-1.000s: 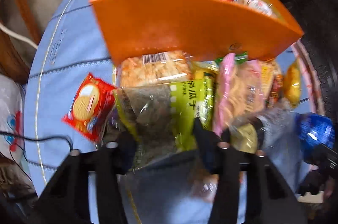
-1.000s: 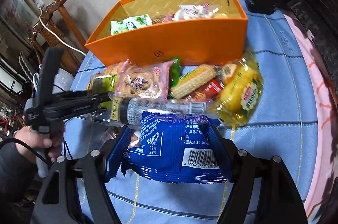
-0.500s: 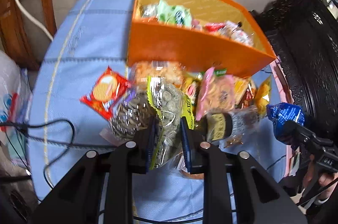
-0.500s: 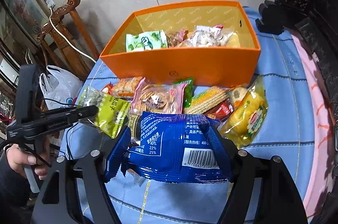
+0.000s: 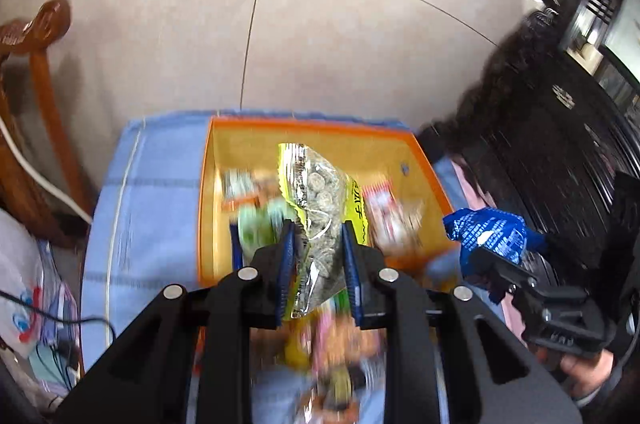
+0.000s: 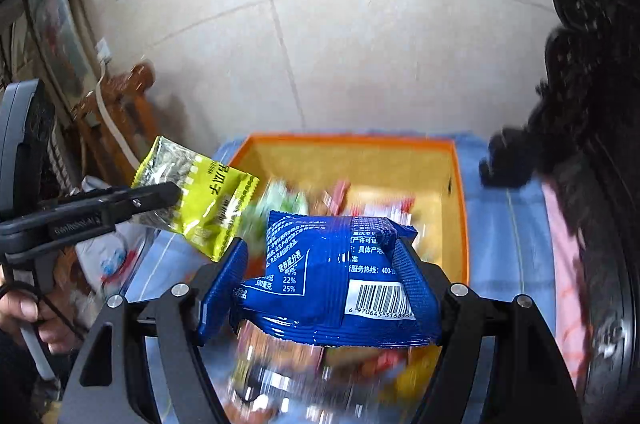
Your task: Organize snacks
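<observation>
Left gripper, jaws nearly together, pinches a packet and tilts downward. Right gripper, jaws wide, clamps a broad packet. A hand grips the left handle.

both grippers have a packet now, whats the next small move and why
Probably carry both packets forward until they hang over the orange box and then let go. The left gripper is shut on the green seed packet and the right gripper on the blue packet. Both are lifted clear of the loose snack pile, with the open box just ahead.
</observation>
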